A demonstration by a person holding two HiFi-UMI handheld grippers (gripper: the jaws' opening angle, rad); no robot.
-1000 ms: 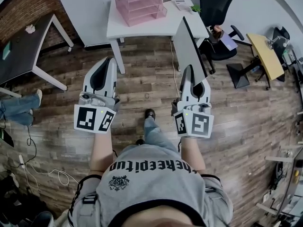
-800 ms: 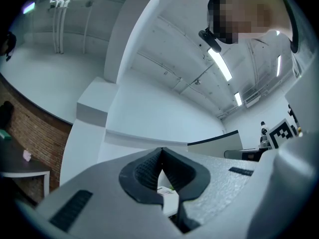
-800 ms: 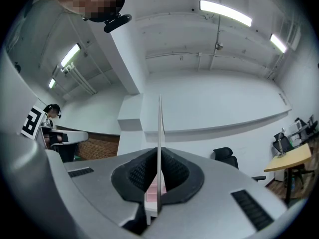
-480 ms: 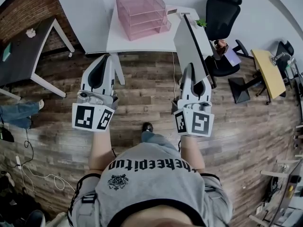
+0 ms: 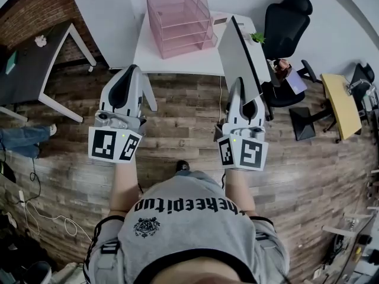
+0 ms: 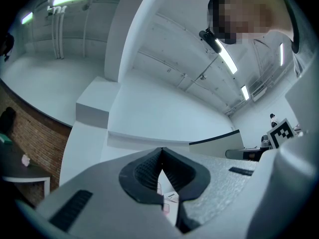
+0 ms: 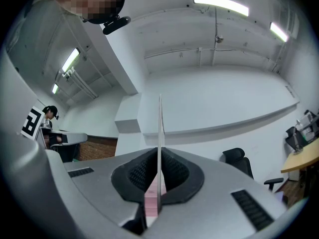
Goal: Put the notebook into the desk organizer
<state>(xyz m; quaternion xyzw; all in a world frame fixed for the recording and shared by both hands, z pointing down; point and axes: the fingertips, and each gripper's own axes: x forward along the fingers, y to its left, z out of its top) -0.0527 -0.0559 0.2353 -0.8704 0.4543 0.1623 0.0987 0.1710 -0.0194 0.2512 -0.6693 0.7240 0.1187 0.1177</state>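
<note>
Notebook (image 5: 237, 58) clamped on edge in right hand-held gripper (image 5: 239, 84), long axis straight ahead; organizer (image 5: 180, 19) ahead, bit left; left hand-held gripper (image 5: 131, 70) closed, empty.

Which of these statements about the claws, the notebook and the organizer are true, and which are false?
1. The right claw is shut on the notebook. True.
2. The notebook lies in the pink organizer. False: the right claw holds it on edge, apart from the pink organizer.
3. The left claw grips a pen. False: it is shut with nothing in it.
4. The pink organizer stands on the white desk. True.
</note>
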